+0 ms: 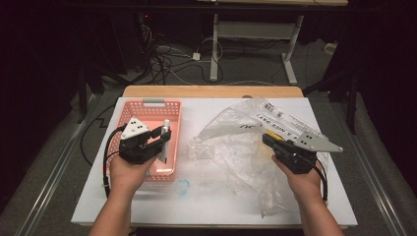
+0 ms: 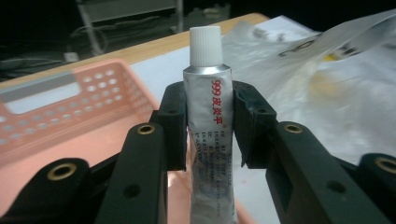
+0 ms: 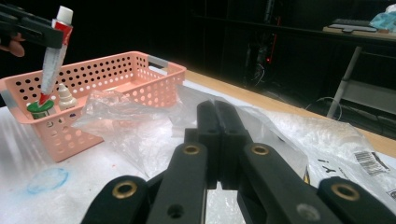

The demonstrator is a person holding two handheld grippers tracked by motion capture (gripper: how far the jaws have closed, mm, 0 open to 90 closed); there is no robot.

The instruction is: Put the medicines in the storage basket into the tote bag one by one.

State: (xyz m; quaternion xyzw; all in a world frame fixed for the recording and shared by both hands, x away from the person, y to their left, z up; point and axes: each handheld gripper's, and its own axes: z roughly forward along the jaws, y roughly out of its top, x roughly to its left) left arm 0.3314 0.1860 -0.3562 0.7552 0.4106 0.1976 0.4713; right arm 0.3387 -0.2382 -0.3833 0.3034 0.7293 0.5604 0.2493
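Silver ointment tube (image 2: 208,135) with white ribbed cap (image 2: 205,44) and red print (cap uppermost). Held upright over the pink perforated basket (image 1: 147,142), clear of its floor.

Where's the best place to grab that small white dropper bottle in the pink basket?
Probably its narrow upper neck, coming straight down from above: the dropper bottle stands upright against the basket wall beside a green-capped container, leaving little room at its sides.

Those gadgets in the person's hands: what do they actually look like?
Each is a chunky black handheld tool. The left gripper and the right gripper each end in two black jaws on jointed black links with brass-coloured rivets. A grey three-cornered plate with dark dots sits on top of each, and a black cable trails back from the body. The forearms are bare, with no sleeves showing.
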